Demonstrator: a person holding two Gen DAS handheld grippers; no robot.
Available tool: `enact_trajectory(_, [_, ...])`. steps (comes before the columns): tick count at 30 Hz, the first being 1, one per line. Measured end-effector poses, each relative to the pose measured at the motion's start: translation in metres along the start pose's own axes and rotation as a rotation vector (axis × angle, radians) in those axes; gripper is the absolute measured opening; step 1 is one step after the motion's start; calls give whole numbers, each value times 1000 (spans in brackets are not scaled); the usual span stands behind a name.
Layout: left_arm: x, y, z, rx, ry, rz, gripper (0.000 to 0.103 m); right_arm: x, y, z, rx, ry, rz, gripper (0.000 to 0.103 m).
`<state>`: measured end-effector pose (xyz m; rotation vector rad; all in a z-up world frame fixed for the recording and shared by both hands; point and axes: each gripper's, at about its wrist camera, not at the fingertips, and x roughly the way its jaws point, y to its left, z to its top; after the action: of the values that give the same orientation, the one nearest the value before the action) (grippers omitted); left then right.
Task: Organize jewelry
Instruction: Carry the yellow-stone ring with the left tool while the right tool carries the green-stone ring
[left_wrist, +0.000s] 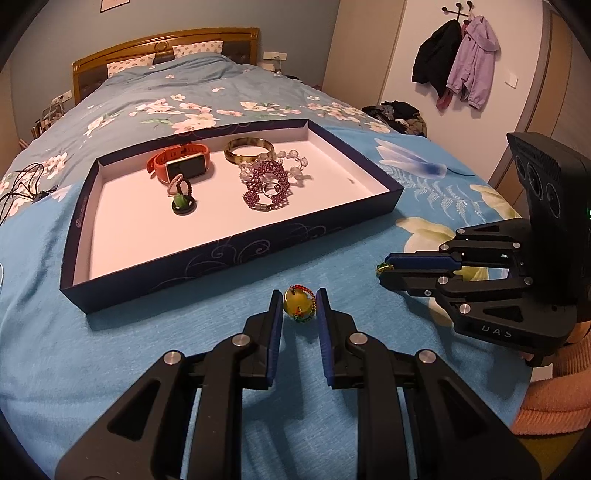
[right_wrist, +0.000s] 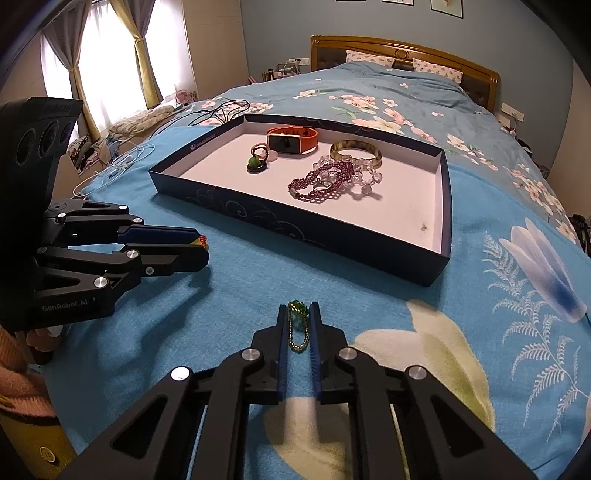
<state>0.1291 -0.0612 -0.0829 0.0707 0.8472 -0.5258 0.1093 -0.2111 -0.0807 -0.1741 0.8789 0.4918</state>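
Black left gripper (left_wrist: 300, 308) fingers bracket a yellow beaded pendant (left_wrist: 299, 303) low centre, contact uncertain. Right gripper (right_wrist: 300, 325) pinches a green-and-gold chain (right_wrist: 299, 325). Either dangling piece could slip onto the bed before reaching the tray (left_wrist: 236, 254).

Readable: "GenRobot.AI" in pale letters on left gripper (right_wrist: 205, 245) body, at 9 o'clock in right wrist view. "UAS", partly cut, on right gripper (left_wrist: 382, 267) body, at 3 o'clock in left wrist view. Tray (right_wrist: 207, 138) rim logo illegible.
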Motion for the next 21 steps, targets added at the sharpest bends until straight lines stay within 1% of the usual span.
enact_trajectory(10, [-6, 3, 1, -13, -20, 12, 18, -13, 2, 2, 19, -59, 40, 9])
enact_trajectory(17, [-17, 3, 4, -15, -47, 25, 19, -25, 1, 8, 33, -113, 58, 9])
enact_trajectory(21, [-20, 4, 5, -18, -59, 30, 18, -27, 0, 10, 41, -129, 64, 9])
